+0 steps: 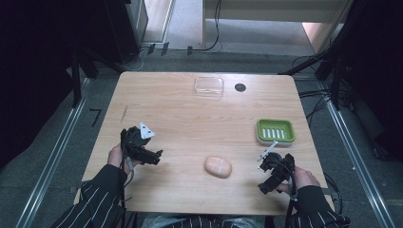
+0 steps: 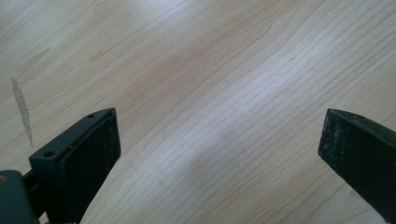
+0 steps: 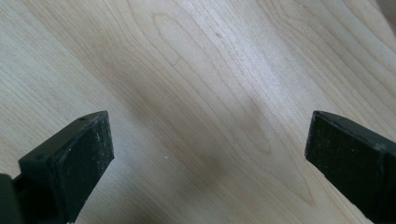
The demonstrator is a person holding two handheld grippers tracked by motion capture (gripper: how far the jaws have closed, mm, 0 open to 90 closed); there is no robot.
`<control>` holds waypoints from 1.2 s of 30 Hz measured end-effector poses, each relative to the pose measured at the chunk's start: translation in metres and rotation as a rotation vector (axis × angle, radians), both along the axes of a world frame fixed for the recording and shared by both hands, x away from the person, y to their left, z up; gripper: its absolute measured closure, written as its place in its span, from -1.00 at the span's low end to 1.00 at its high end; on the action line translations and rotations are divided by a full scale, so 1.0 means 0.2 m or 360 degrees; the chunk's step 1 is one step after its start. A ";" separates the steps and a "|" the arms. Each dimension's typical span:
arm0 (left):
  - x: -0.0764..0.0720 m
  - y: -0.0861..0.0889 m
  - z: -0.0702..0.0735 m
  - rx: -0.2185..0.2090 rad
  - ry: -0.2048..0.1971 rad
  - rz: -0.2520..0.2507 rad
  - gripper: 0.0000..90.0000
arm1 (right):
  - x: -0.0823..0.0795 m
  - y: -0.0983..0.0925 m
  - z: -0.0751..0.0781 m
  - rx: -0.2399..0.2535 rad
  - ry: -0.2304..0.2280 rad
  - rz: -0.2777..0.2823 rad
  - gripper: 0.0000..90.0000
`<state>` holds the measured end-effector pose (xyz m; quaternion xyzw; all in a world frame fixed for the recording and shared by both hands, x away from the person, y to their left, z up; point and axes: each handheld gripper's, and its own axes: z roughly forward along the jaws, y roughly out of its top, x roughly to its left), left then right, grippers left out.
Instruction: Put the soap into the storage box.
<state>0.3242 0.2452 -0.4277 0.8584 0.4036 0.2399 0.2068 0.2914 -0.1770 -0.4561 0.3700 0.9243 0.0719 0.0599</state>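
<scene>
A peach-coloured bar of soap (image 1: 218, 166) lies on the wooden table (image 1: 190, 118) near the front, between the two hands. My left gripper (image 1: 156, 156) hovers low at the front left, open, with bare wood between its jaws (image 2: 219, 158). My right gripper (image 1: 264, 186) sits at the front right, open too, wood grain alone showing between its jaws (image 3: 210, 154). A green soap dish (image 1: 275, 130) with a slotted white insert rests just beyond the right gripper. A clear plastic box (image 1: 208, 86) stands at the far middle of the table.
A small black round spot (image 1: 240, 87) marks the table next to the clear box. A thin scratch (image 2: 22, 109) runs in the wood to the left. Cables and dark stands surround the table on the grey floor.
</scene>
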 end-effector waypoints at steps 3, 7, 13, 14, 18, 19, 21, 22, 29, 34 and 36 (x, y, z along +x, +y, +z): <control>0.00 0.00 0.00 0.0005 0.0003 -0.0009 -1.00 | 0.00 0.00 0.00 0.0000 -0.0005 0.0000 -0.97; 0.00 0.00 0.00 0.0002 -0.0004 -0.0013 -1.00 | -0.01 0.01 0.01 -0.0009 -0.0028 0.0010 -0.97; 0.00 0.01 0.00 -0.0008 -0.0020 -0.0001 -1.00 | -0.02 0.04 0.02 -0.0017 -0.0043 0.0050 -0.97; 0.00 0.01 0.00 -0.0010 -0.0020 -0.0003 -1.00 | -0.02 0.04 0.02 -0.0021 -0.0045 0.0052 -0.97; 0.00 0.01 0.00 -0.0003 -0.0017 -0.0003 -1.00 | -0.02 0.05 0.03 -0.0012 -0.0054 0.0058 -0.97; 0.00 0.01 0.01 -0.0004 -0.0021 0.0001 -1.00 | -0.02 0.05 0.03 -0.0012 -0.0068 0.0063 -0.97; 0.01 0.00 0.00 -0.0002 -0.0020 -0.0009 -1.00 | -0.03 0.06 0.03 -0.0004 -0.0068 0.0071 -0.97; 0.01 -0.01 0.00 0.0008 -0.0013 -0.0016 -1.00 | -0.03 0.06 0.04 -0.0002 -0.0071 0.0076 -0.97; 0.01 0.00 0.00 0.0003 -0.0017 -0.0006 -1.00 | -0.03 0.10 0.05 0.0008 -0.0077 0.0098 -0.98; 0.01 0.01 -0.01 0.0000 -0.0016 -0.0010 -1.00 | -0.04 0.15 0.07 0.0012 -0.0099 0.0147 -0.98; 0.00 0.01 0.00 -0.0002 -0.0015 -0.0006 -1.00 | -0.03 0.16 0.08 0.0016 -0.0108 0.0170 -0.98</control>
